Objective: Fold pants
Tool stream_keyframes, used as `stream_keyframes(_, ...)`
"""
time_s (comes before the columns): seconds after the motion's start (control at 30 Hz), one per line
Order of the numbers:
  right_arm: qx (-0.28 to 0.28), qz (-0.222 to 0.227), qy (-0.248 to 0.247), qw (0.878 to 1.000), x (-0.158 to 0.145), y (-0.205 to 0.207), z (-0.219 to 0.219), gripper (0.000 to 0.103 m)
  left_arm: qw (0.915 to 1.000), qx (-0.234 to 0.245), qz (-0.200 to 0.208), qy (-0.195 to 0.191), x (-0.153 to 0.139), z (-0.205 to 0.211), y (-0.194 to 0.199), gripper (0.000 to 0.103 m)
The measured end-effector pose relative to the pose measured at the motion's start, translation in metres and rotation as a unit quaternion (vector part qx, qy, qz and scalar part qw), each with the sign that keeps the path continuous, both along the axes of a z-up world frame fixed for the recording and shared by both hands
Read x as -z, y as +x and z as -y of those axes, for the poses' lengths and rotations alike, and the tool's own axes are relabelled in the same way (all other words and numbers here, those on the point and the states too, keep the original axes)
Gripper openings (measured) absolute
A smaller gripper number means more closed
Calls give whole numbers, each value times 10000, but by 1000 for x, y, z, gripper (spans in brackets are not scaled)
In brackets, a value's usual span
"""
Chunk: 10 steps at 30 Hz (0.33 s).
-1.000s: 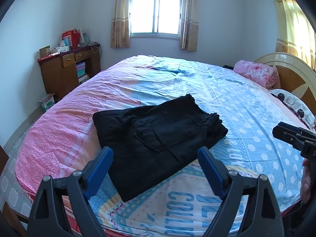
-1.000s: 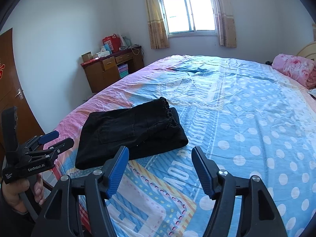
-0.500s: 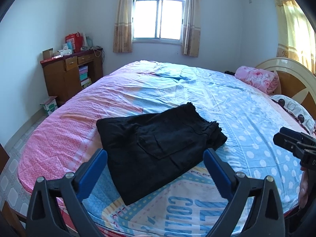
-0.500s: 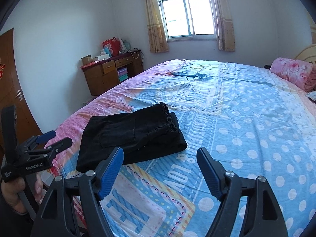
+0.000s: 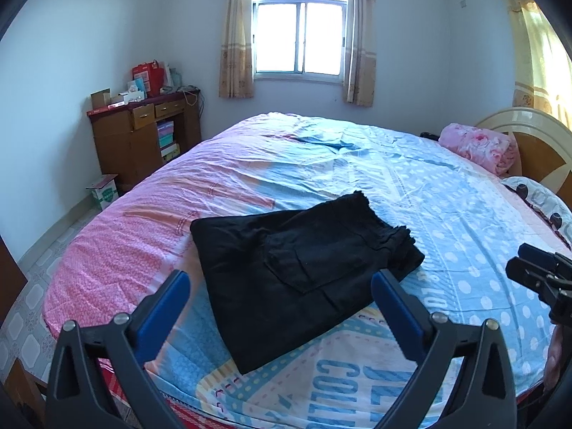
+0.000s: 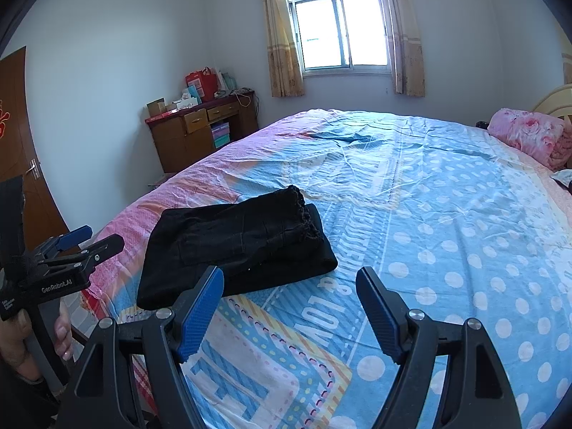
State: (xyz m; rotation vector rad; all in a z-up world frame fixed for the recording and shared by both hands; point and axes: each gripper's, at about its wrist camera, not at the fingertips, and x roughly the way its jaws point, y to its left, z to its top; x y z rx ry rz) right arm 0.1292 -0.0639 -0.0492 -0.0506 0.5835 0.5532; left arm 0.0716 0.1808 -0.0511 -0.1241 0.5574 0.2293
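We see daylight from the overexposed window (image 5: pixel 302 37) at twelve o'clock; focus stays sharp, fisheye bending and dark vignetting mark our corners.

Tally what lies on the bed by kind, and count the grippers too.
Black folded pants: 1
Pink rolled blanket: 1
Spotted pillow: 1
Grippers, left and right: 2
Total: 5

- The left tongs (image 5: pixel 279 282) have black plastic arms, each ending in a blue ribbed pad (image 5: pixel 168 298), with a silver screw (image 5: pixel 121 319) at each joint.
- The right tongs (image 6: pixel 289 287) are built the same: black frame, blue textured pads (image 6: pixel 202 309).
- White lettering "GenRobot.AI" (image 6: pixel 56 285) marks the left tongs' black body.
- Bare skin shows on the person's fingers (image 6: pixel 62 336) around the handle.
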Motion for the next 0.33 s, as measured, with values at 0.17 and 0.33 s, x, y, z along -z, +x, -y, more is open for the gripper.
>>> stream_keyframes(0.17,-27,-21,-73,10000,3,-6,-1,78,10000,34,71,4,2,1,-2,103)
stream_keyframes(0.33,-17,-48,-106,9999,5,-11,1,78,9999,70,81,59,0,2,-3,103)
